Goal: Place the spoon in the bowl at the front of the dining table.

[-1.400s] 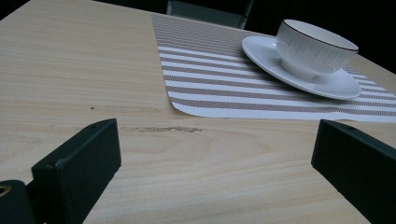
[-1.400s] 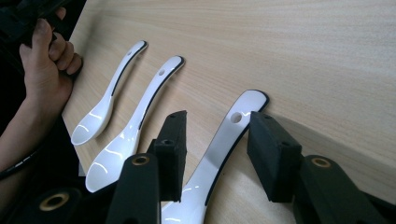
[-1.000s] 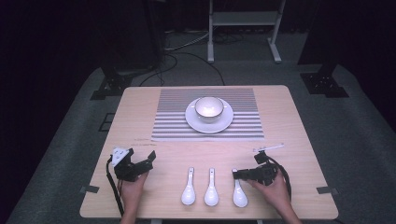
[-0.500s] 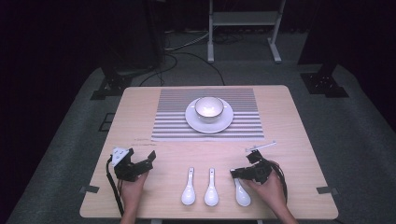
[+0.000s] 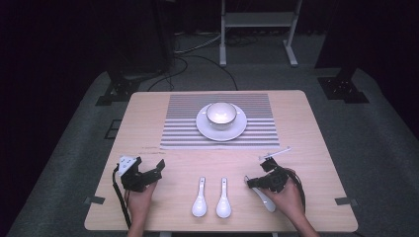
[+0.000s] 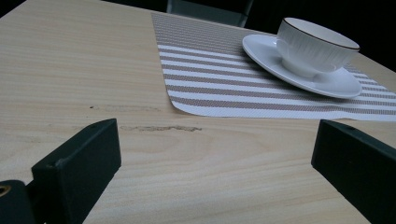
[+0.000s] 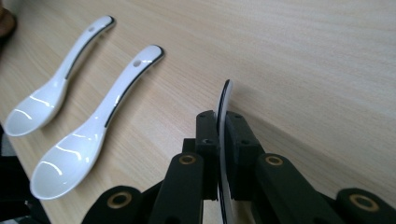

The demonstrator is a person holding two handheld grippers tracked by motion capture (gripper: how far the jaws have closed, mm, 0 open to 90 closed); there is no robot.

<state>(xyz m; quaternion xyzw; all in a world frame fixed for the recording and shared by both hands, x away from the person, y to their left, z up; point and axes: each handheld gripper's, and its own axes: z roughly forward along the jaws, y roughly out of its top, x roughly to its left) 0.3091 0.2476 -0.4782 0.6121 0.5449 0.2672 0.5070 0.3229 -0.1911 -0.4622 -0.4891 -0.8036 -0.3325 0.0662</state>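
Three white ceramic spoons lie near the table's front edge. My right gripper (image 5: 253,182) is shut on the handle of the rightmost spoon (image 5: 266,201); in the right gripper view that handle (image 7: 223,112) stands on edge between the closed jaws. The other two spoons (image 5: 199,202) (image 5: 223,202) lie side by side on the wood, seen too as the middle spoon (image 7: 95,135) and the far spoon (image 7: 53,95). My left gripper (image 5: 157,168) rests at the front left, open and holding nothing. A white bowl (image 5: 221,114) sits on a saucer (image 5: 205,129) at the back.
A striped placemat (image 5: 180,123) lies under the saucer at the back middle of the wooden table (image 5: 306,128). The bowl (image 6: 315,46) and placemat (image 6: 210,79) lie ahead of the left gripper. A thin white stick (image 5: 274,154) lies behind the right gripper.
My right gripper has closed on the rightmost spoon's handle and turned slightly, tilting the spoon. The left gripper has not moved.
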